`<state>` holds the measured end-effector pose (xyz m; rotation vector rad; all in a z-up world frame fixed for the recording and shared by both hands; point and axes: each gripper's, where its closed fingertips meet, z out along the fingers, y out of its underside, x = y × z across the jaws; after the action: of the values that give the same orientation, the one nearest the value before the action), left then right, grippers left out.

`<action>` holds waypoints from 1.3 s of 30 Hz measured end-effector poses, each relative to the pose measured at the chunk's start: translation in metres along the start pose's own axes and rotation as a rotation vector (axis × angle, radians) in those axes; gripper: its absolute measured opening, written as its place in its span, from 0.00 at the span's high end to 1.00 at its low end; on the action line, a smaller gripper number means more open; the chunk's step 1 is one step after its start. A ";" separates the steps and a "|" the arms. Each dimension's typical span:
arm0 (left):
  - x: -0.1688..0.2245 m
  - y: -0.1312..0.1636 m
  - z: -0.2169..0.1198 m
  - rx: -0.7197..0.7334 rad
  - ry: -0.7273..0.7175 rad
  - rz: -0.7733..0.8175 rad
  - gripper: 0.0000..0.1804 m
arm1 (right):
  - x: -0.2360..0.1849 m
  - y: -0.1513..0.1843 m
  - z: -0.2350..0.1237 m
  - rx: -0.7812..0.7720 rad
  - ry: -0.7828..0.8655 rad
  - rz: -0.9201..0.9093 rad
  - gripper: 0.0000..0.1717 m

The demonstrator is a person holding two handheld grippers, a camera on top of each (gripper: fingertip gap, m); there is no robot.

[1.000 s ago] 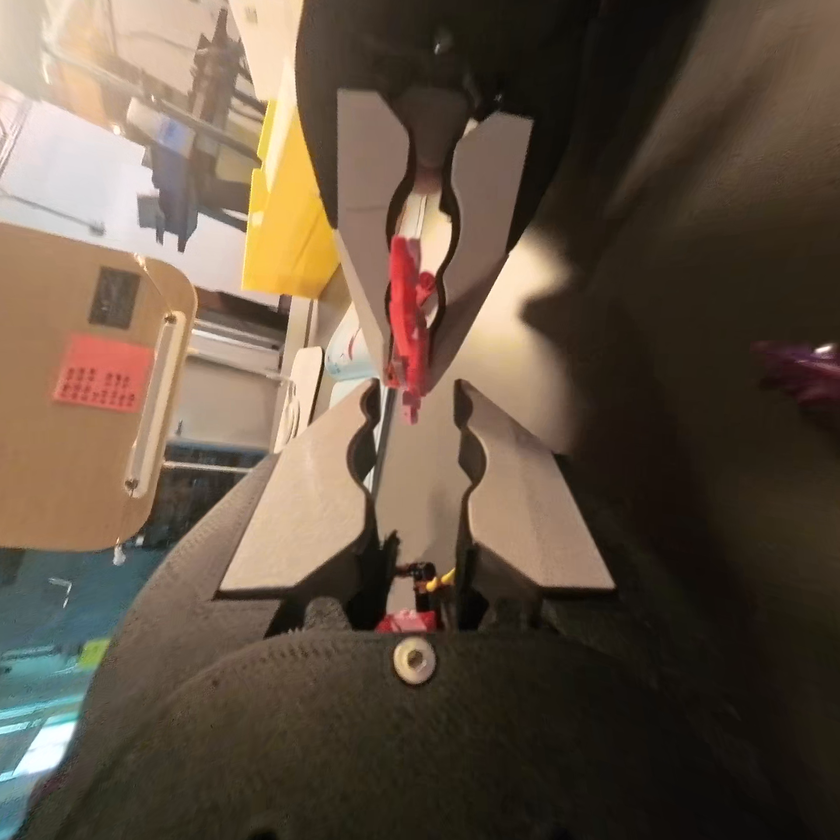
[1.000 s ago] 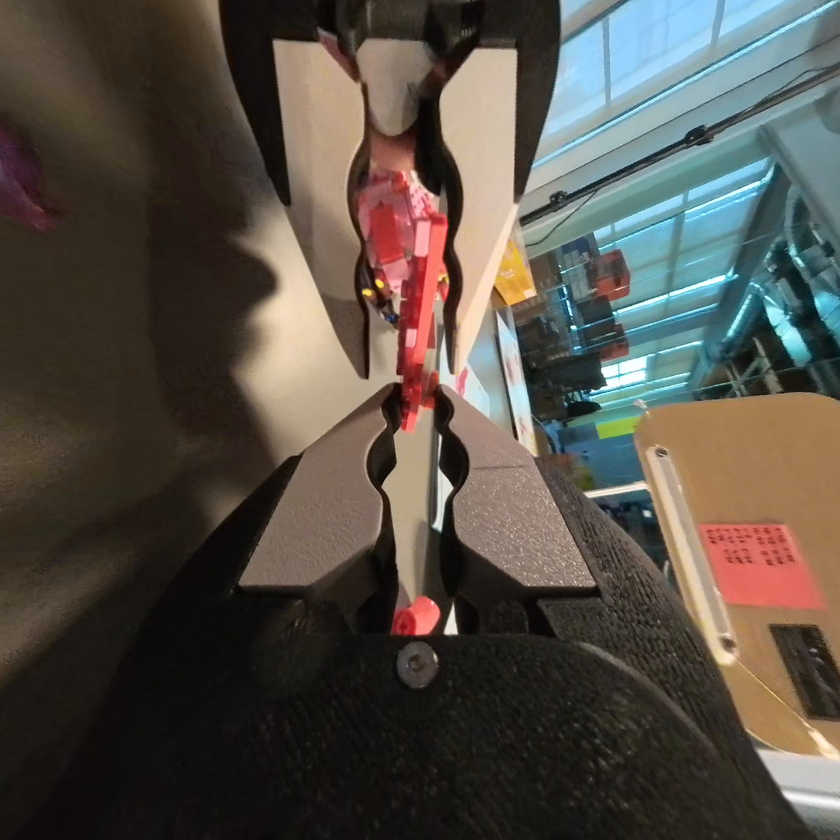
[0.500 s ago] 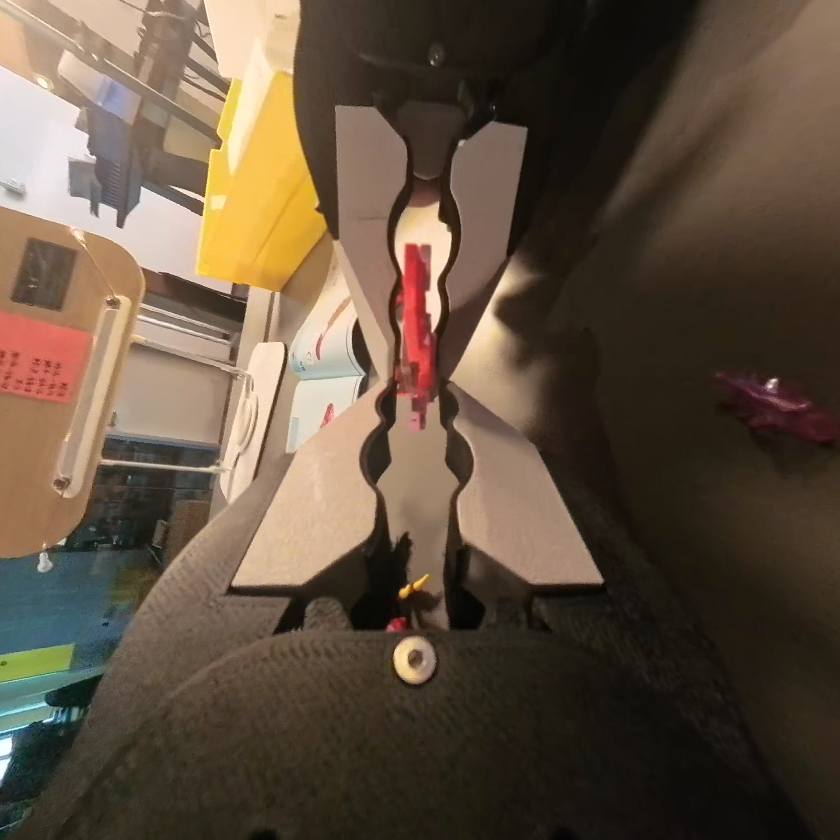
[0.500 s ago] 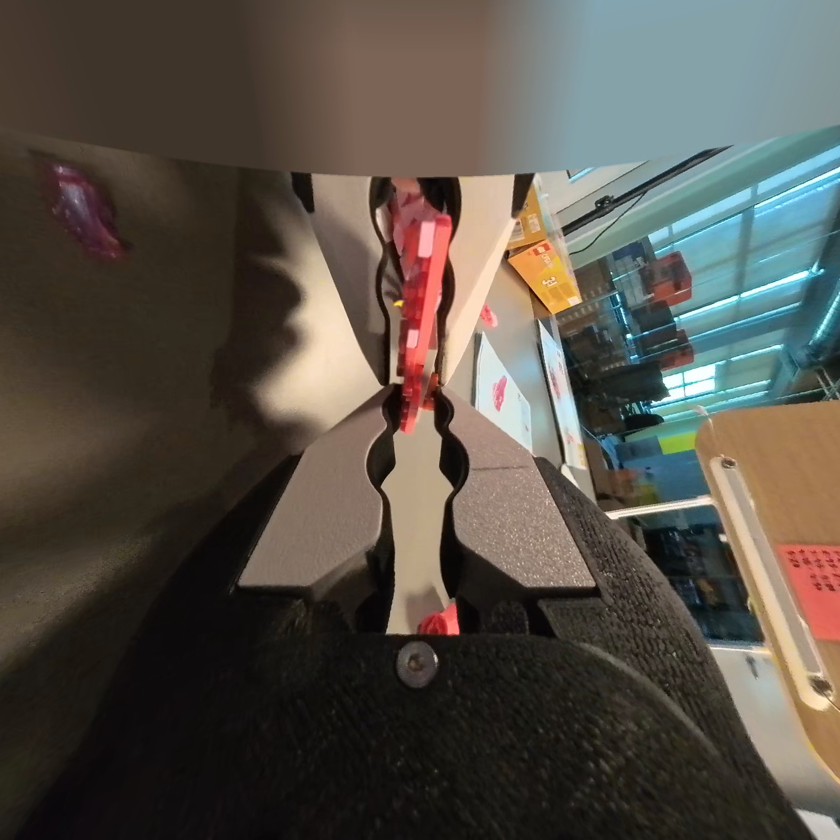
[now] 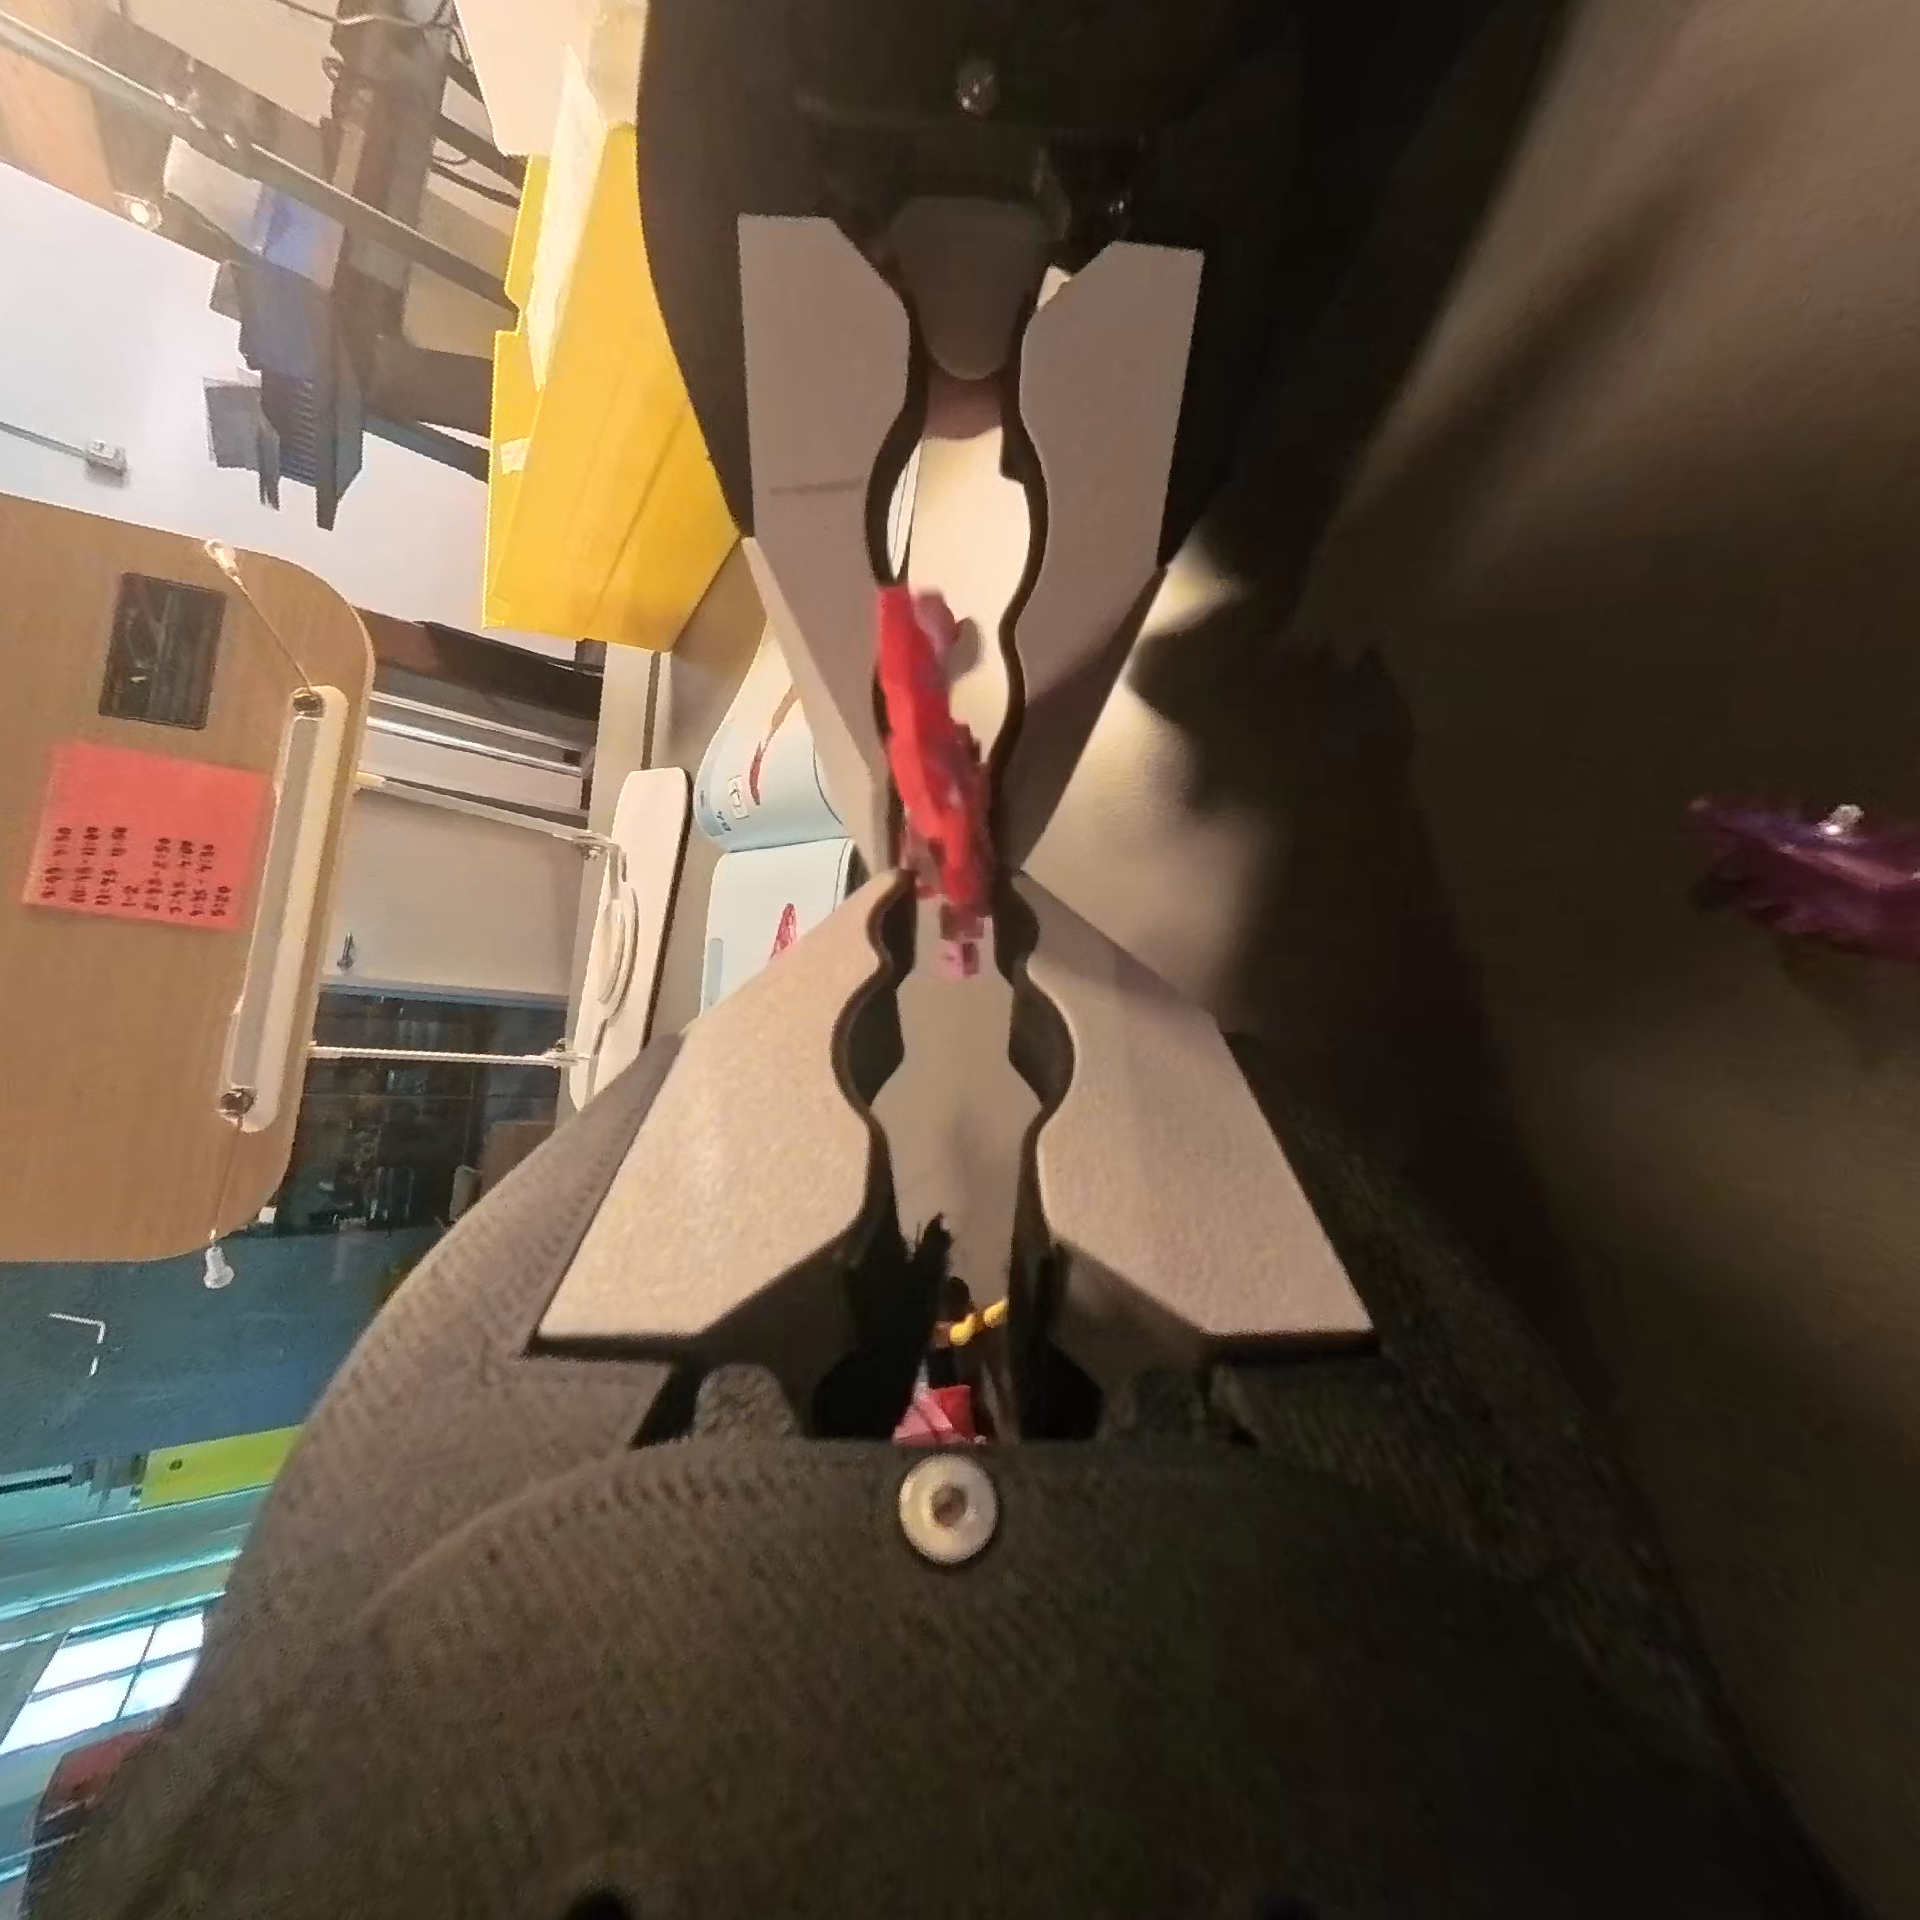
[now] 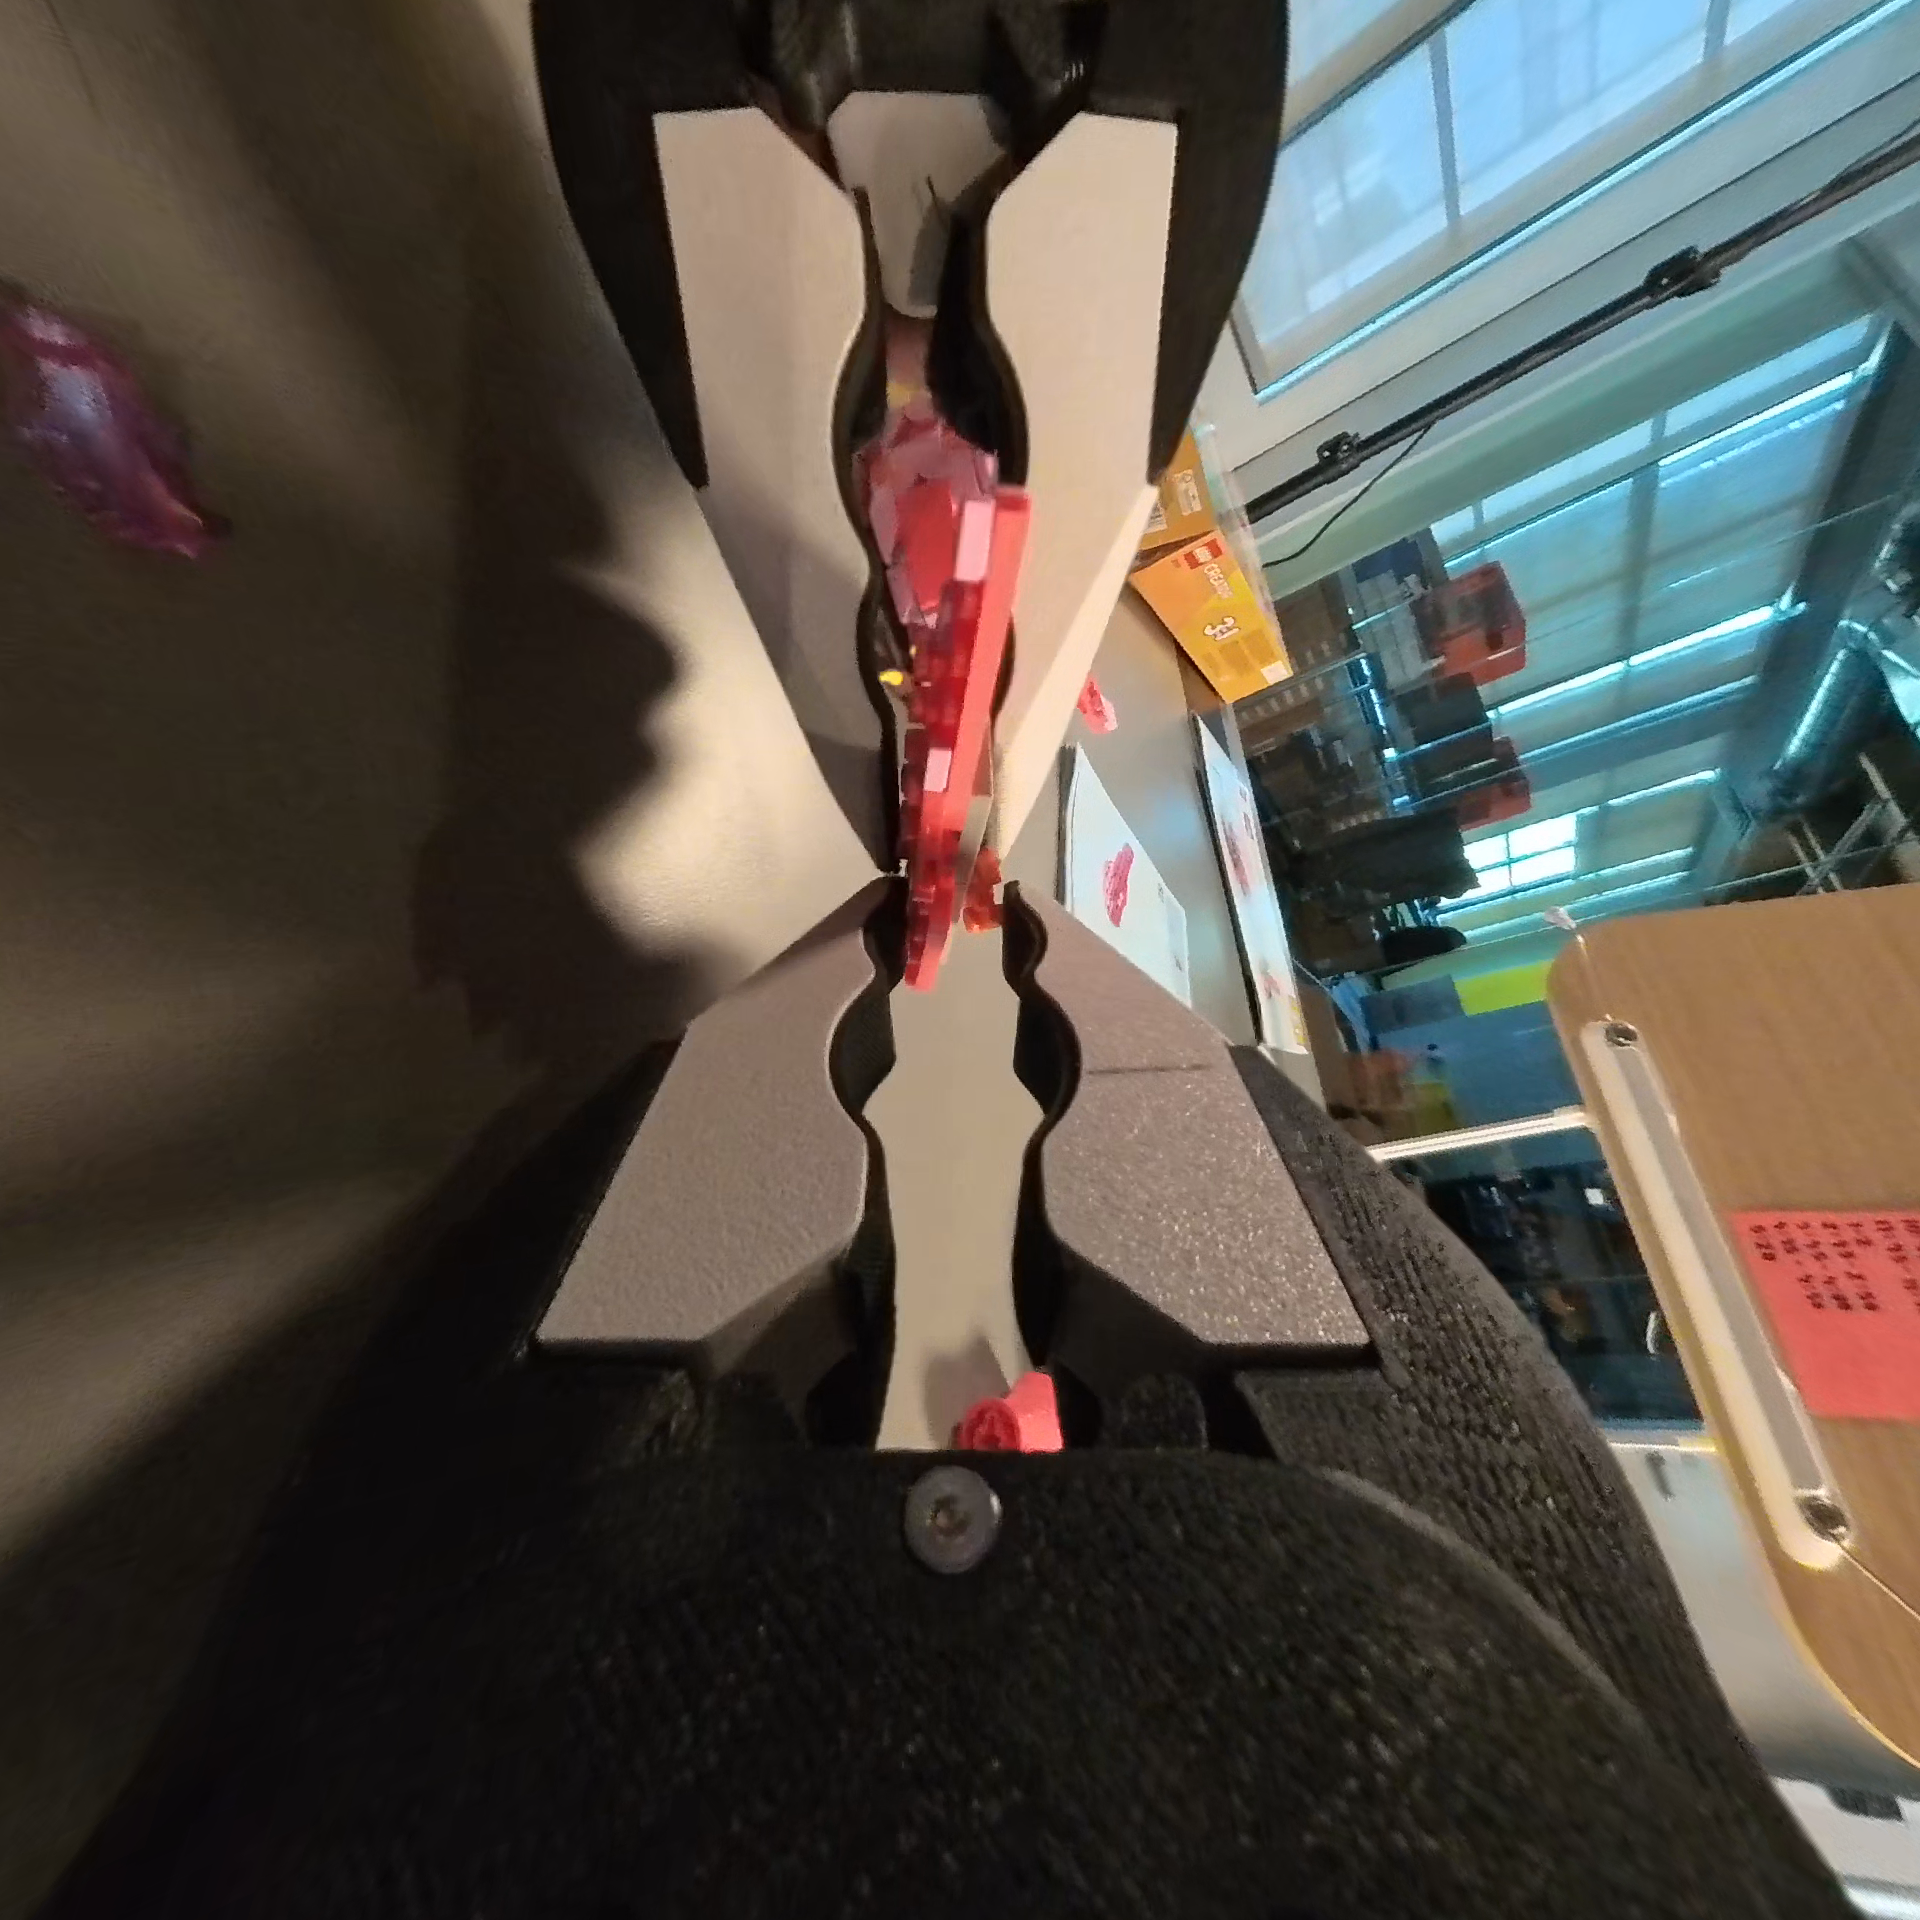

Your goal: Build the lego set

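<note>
Between both grippers' tip-to-tip fingers (image 5: 1049, 914), a blurred red brick piece (image 5: 935, 769) is clamped, far end hidden.

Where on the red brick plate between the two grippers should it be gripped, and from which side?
Probably at the near end of the red plate, pinched across its two broad faces and approached end-on along its length. It is thin and flat and stands edge-on, in line with the right gripper's finger gap, so pads would meet flat faces.

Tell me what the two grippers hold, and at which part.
Both meet tip to tip on one red brick model. The left gripper has one end; the right gripper has the opposite end, though whether its fingers press cannot be told.
</note>
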<state>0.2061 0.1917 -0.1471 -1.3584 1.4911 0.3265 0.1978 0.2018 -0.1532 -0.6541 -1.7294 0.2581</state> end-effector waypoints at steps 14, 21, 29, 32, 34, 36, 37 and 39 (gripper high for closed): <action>0.001 0.004 0.002 -0.039 -0.052 0.183 0.93 | -0.001 0.003 0.003 -0.093 0.020 -0.142 0.94; -0.009 0.002 0.020 -0.033 -0.081 -0.095 0.89 | 0.013 0.013 0.004 -0.131 0.108 -0.147 0.94; -0.037 -0.003 0.031 -0.013 -0.178 -0.438 0.63 | 0.059 0.050 -0.008 -0.352 0.366 -0.247 0.93; -0.038 -0.003 0.032 -0.096 -0.288 -0.134 0.66 | 0.055 0.047 -0.006 -0.356 0.357 -0.305 0.94; -0.038 0.000 0.034 -0.182 -0.348 0.119 0.70 | 0.054 0.044 -0.005 -0.355 0.353 -0.326 0.93; -0.041 0.001 0.034 -0.259 -0.428 0.369 0.76 | 0.051 0.042 -0.004 -0.354 0.343 -0.338 0.93; -0.039 -0.002 0.034 -0.262 -0.446 0.446 0.81 | 0.050 0.041 -0.003 -0.352 0.336 -0.344 0.93; -0.035 -0.001 0.036 -0.276 -0.439 0.482 0.82 | 0.047 0.040 -0.002 -0.348 0.325 -0.350 0.94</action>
<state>0.2184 0.2384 -0.1337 -1.0244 1.4105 1.0984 0.2048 0.2600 -0.1337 -0.5907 -1.5494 -0.3826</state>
